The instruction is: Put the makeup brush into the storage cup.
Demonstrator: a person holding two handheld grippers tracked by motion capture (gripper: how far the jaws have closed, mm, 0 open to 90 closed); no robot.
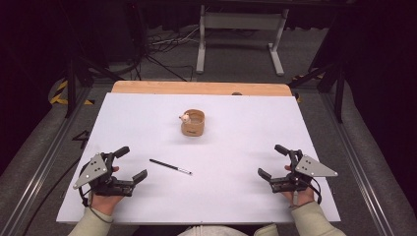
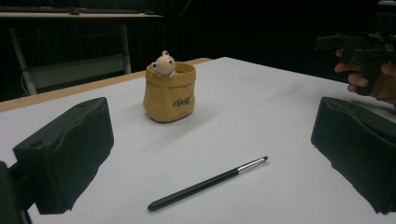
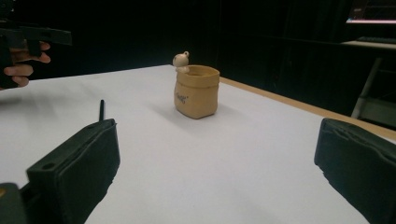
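pen: the slim black stylus-type pen with a silver collar near its tip point(image 1: 170, 166) is lying flat on the near-left part of the table, just right of the left gripper and well apart from the right one

pen handling: I'm guessing it's light, stiff and pretty slick, so it's probably going to roll or skid if nudged; pinching across the middle of the black barrel point(image 2: 205, 183) looks like the safest bet

holder: the tan sack-shaped ceramic pot with a little cream bear perched on its rim point(image 1: 193, 123) is sitting upright toward the far middle; probably breakable, so no bumping it

left gripper: the left gripper point(image 1: 131, 165) is hovering at the near-left with jaws spread wide, gripping nothing

right gripper: the right gripper point(image 1: 273, 161) is hanging at the near-right, jaws also gaping and empty

surface: the white matte table sheet point(image 1: 246, 196) is covering a wooden board point(image 1: 147, 87) peeking out along the far edge; looks smooth, not much friction

room: dark all around, with a white metal stand point(image 1: 241, 22) and cables point(image 1: 167, 44) lying on the grey floor beyond
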